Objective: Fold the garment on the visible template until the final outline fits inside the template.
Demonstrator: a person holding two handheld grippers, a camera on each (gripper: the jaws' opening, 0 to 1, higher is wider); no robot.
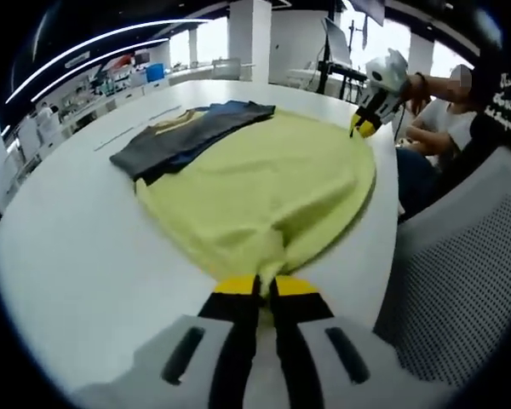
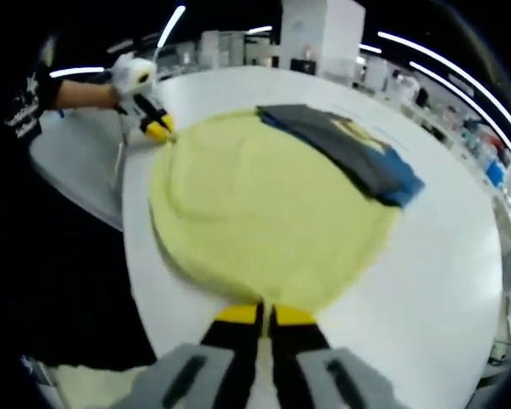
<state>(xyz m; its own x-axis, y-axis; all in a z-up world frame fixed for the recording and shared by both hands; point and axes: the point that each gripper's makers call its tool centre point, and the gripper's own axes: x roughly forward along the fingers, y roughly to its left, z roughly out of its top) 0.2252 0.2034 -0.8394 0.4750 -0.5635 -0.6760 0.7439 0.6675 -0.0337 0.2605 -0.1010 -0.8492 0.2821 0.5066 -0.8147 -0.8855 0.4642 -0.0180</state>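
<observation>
Both the left gripper (image 1: 266,288) and right gripper (image 2: 265,313) pinch opposite ends of the yellow garment (image 1: 264,183) spread along the counter's (image 1: 77,247) near edge, seemingly ready to fold it over.

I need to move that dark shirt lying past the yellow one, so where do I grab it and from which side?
Pinch the dark shirt at its blue hem corner, which lies flat on the bare white table. Come in from the table side, since its other end overlaps the yellow shirt.
</observation>
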